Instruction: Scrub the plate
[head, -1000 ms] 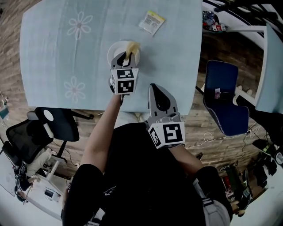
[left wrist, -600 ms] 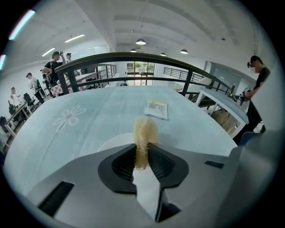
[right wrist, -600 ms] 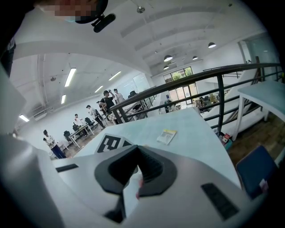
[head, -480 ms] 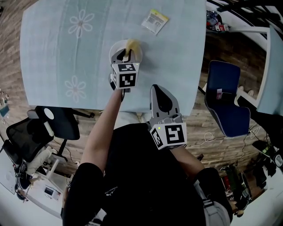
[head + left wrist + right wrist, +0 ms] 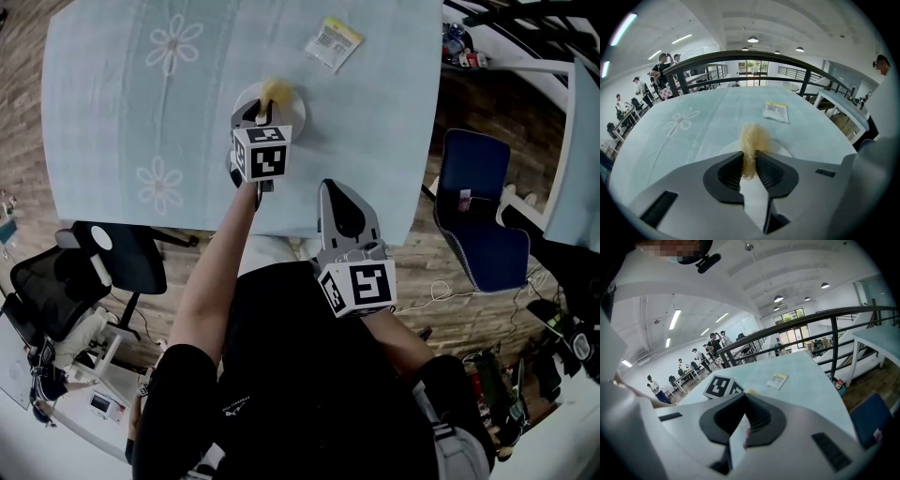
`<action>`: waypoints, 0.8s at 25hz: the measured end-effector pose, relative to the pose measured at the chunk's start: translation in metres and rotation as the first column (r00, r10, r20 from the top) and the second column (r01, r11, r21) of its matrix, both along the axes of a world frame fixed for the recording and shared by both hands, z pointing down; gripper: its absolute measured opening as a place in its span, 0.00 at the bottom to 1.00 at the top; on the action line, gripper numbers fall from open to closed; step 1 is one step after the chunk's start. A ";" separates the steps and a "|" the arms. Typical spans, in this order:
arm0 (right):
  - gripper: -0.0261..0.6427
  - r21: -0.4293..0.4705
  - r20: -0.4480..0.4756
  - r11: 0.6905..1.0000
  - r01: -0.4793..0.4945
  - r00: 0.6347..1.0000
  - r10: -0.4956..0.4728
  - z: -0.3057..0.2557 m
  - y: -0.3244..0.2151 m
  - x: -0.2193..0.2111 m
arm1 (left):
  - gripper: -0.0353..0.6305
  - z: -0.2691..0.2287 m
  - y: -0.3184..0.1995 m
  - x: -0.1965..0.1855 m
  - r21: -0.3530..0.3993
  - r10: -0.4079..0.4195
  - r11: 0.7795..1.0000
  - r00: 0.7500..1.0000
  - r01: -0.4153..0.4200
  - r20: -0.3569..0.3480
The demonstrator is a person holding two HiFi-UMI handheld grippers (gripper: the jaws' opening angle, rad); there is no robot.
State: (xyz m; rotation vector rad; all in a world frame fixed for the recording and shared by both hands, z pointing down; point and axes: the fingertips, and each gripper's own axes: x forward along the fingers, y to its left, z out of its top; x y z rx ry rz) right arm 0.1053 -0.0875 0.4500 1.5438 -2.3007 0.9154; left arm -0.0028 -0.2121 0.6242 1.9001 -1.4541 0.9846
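Observation:
A white plate (image 5: 242,101) sits on the pale blue tablecloth (image 5: 122,103), mid-table. My left gripper (image 5: 265,112) hovers over it, shut on a yellow scrub sponge (image 5: 272,92) that sticks out past the jaws onto the plate's far side. In the left gripper view the sponge (image 5: 751,143) is pinched between the dark pads (image 5: 771,171), with the plate (image 5: 783,151) just beyond. My right gripper (image 5: 330,187) hangs over the table's near edge, right of the plate, shut with nothing in it. Its own view shows the right gripper (image 5: 744,430) with jaws together.
A yellow-topped packet (image 5: 333,42) lies on the table beyond the plate; the packet (image 5: 776,111) is ahead of the left jaws. A blue chair (image 5: 478,216) stands right of the table, a black office chair (image 5: 112,262) at the near left. A black railing (image 5: 787,61) runs behind.
The left gripper has slid a little to the left over the plate, sponge still gripped. The right gripper stays where it was.

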 end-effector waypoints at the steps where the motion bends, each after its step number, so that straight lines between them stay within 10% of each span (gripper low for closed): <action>1: 0.05 0.000 0.000 1.000 0.002 1.000 -0.002 0.000 0.000 0.000 | 0.17 0.000 0.000 -0.001 -0.002 -0.002 1.000 1.000 0.002 -0.001; 20: 0.05 0.005 -0.003 1.000 0.020 1.000 -0.020 0.000 0.003 -0.005 | 0.17 0.001 0.004 -0.051 -0.009 -0.117 0.993 0.992 0.118 0.046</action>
